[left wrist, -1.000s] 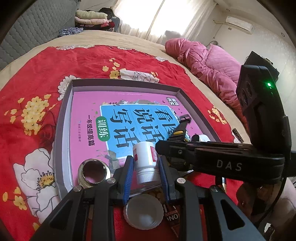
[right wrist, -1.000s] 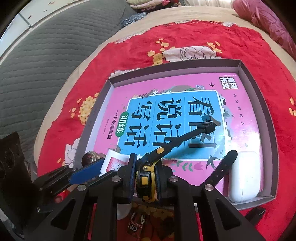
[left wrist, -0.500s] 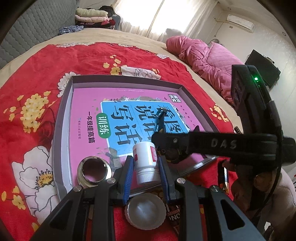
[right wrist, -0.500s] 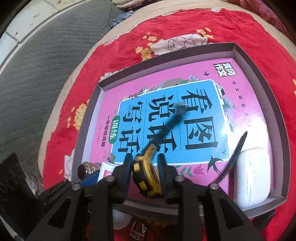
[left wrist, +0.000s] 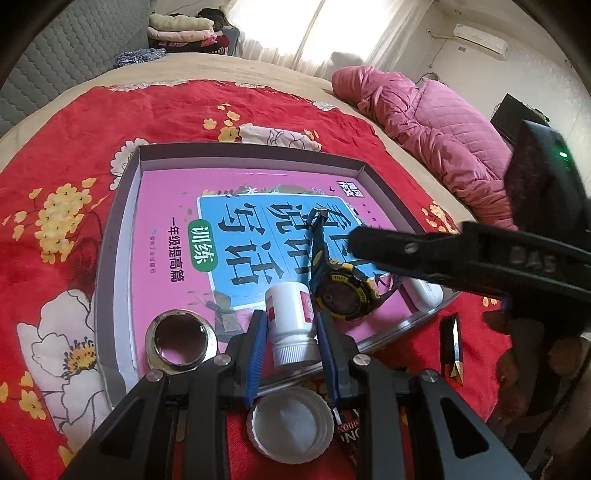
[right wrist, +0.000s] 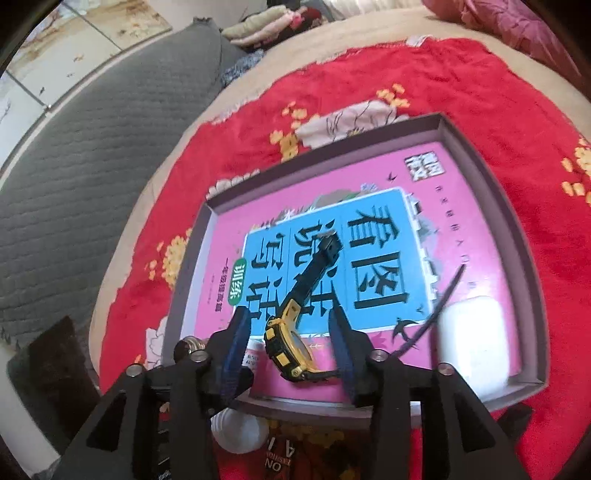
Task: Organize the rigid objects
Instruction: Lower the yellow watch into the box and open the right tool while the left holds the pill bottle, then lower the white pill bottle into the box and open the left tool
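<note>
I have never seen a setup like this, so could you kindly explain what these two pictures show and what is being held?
A person holds a two-finger tool in each hand, with a camera looking along the fingers. In the left view, the left gripper is shut on a white bottle. In the right view, the right gripper stands open around a yellow-black watch lying in the box tray, which sits on a red floral blanket. Also in the tray: a pink book, a metal ring and a white case. A white cap lies outside.

place: home bedroom | evidence: bed with red floral blanket (left wrist: pixel 258 110); folded clothes (left wrist: pixel 181 29); wall air conditioner (left wrist: pixel 480 37)
</note>
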Demonstrator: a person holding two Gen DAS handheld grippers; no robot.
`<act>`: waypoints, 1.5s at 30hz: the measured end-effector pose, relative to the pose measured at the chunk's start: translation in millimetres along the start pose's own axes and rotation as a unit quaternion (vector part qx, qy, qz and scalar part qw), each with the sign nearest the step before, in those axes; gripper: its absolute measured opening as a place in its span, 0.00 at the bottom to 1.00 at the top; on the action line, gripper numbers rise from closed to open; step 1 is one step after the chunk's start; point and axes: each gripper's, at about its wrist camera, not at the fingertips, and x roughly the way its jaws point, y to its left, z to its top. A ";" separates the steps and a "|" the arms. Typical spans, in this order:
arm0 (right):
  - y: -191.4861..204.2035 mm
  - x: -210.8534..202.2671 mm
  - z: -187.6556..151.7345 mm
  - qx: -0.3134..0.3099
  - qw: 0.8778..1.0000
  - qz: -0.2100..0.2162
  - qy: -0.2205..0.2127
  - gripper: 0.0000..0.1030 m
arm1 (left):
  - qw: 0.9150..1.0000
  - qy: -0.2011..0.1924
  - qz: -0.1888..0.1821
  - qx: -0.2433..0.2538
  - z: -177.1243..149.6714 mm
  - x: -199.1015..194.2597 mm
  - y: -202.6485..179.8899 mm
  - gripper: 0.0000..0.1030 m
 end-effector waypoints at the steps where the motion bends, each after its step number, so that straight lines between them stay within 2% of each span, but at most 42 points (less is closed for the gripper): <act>1: -1.9 -4.5 -1.4 0.003 1.000 0.001 -0.005 0.46 | 1.000 0.001 0.001 0.001 -0.3 1.3 -0.1 0.27; 9: -18.8 -25.6 -17.4 0.015 1.000 -0.006 -0.027 0.49 | 1.000 0.005 0.007 0.005 -2.0 8.1 -2.8 0.27; 20: -14.5 -43.6 -31.9 -0.051 0.994 -0.079 -0.061 0.58 | 1.000 0.002 0.009 0.009 -3.0 7.9 -4.1 0.28; 26: -16.7 -47.1 -34.2 -0.051 0.993 -0.086 -0.066 0.62 | 1.000 0.004 0.014 0.007 -2.7 6.0 -1.7 0.28; 45: -15.9 -54.7 -43.0 -0.062 0.991 -0.099 -0.067 0.65 | 0.999 -0.001 0.033 0.010 -2.2 1.2 2.9 0.28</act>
